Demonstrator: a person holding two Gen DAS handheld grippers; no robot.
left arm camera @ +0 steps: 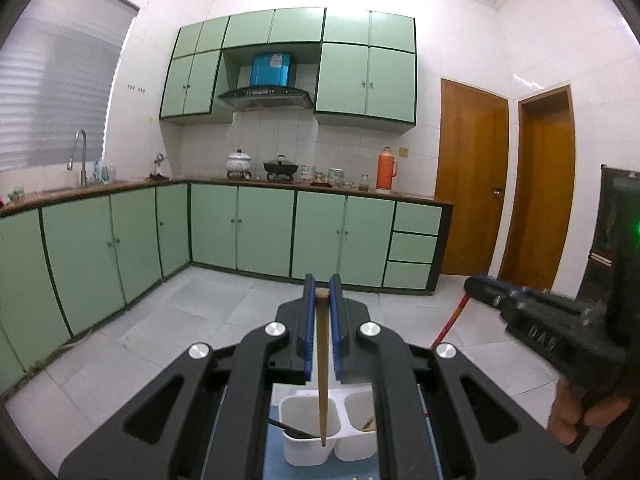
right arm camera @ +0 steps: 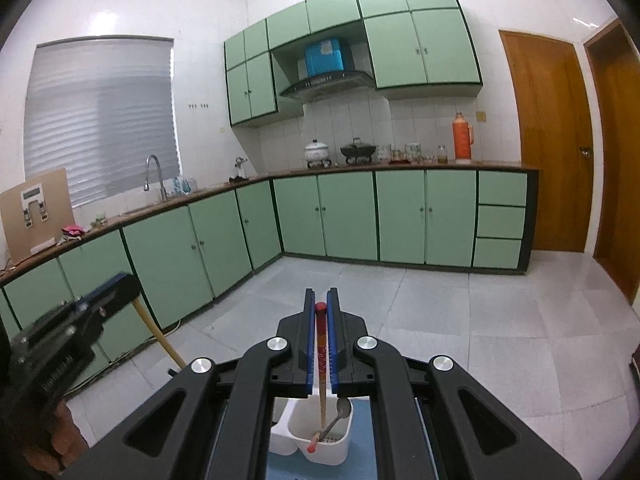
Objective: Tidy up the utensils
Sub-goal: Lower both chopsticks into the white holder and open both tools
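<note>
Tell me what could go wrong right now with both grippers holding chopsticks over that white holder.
1. The left gripper pinches its wooden chopstick only near the top end, so the stick could swing or slip and miss the white utensil holder.
2. The right gripper holds the red-topped chopstick above a compartment that already has a spoon in it; the tip may jam against it.
3. Both grippers work close together and could bump.

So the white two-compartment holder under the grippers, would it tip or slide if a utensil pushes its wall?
Probably light: the white holder looks like thin plastic and holds only a spoon and a few sticks, so a sideways push could slide it. Tipping seems less likely, since it is low and wide across both compartments. The blue mat beneath may add some grip.
</note>
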